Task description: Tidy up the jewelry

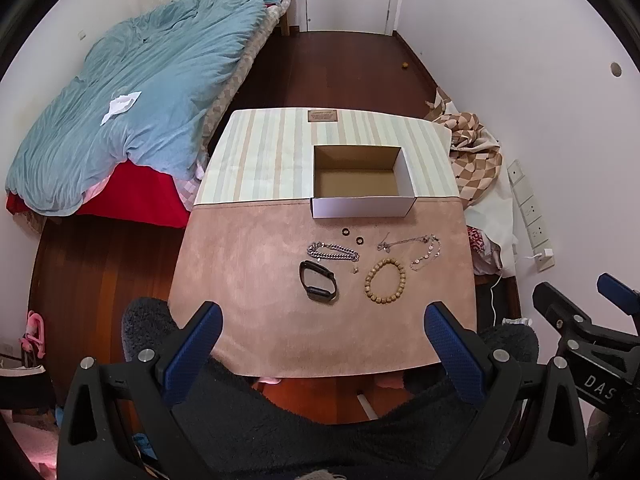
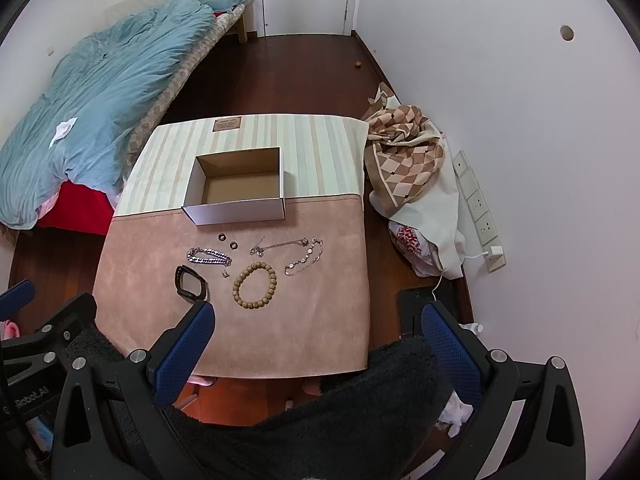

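**A:** Two grippers, both spread to their widest and empty: the left gripper (image 1: 322, 322) and the right gripper (image 2: 316, 320) hang above the near edge of the table (image 1: 248, 320), well short of any jewelry. What worries you?

**B:** Start with the biggest thing, the open cardboard box (image 1: 360, 206). It looks light and sits loose on the cloth, so I'd judge a nudge from a finger could shove it away from the pieces.

**A:** And the jewelry?

**B:** All of it lies just in front of the box. The black wristband (image 1: 318, 286) and the wooden bead bracelet (image 1: 385, 280) are bulky enough to pinch. The chunky silver chain (image 1: 333, 253) and the thin necklace (image 1: 416, 254) lie flat; jaws could close on one strand and drag the rest, or snag the suede-like nap. The two small dark rings (image 1: 352, 237) and a tiny charm (image 1: 354, 269) are likeliest to slip out or get flicked to the floor.

**A:** The room?

**B:** A bed (image 1: 132, 120) with a blue duvet on the left, dark wood floor (image 1: 352, 68), a heap of checked fabric (image 1: 472, 152) on the right, and a wall outlet strip (image 1: 532, 216).
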Action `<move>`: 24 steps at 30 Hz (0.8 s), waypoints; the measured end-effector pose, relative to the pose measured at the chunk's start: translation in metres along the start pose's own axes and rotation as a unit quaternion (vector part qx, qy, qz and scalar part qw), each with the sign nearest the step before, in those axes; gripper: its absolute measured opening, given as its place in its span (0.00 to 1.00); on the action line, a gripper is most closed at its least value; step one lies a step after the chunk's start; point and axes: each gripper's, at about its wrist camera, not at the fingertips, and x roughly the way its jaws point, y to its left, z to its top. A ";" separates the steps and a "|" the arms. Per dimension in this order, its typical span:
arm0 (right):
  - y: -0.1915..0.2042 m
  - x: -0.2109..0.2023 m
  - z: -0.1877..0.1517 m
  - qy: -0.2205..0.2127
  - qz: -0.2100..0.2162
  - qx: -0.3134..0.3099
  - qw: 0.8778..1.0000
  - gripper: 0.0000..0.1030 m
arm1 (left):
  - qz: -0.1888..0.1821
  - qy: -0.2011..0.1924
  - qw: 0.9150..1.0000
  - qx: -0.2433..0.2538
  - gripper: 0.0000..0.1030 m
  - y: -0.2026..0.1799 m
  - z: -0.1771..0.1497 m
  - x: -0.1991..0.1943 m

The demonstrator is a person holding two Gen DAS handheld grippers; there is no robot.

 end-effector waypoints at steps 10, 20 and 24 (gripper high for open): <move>-0.001 0.000 -0.001 -0.001 0.000 0.000 1.000 1.00 | -0.002 0.000 1.000 0.000 1.00 -0.002 0.003 -0.002; -0.003 -0.003 -0.002 -0.005 -0.003 0.000 1.000 1.00 | -0.003 -0.005 1.000 0.001 1.00 -0.004 0.006 -0.005; 0.000 -0.005 0.000 -0.005 -0.004 -0.001 1.000 1.00 | -0.006 -0.008 1.000 0.000 1.00 0.000 0.007 -0.008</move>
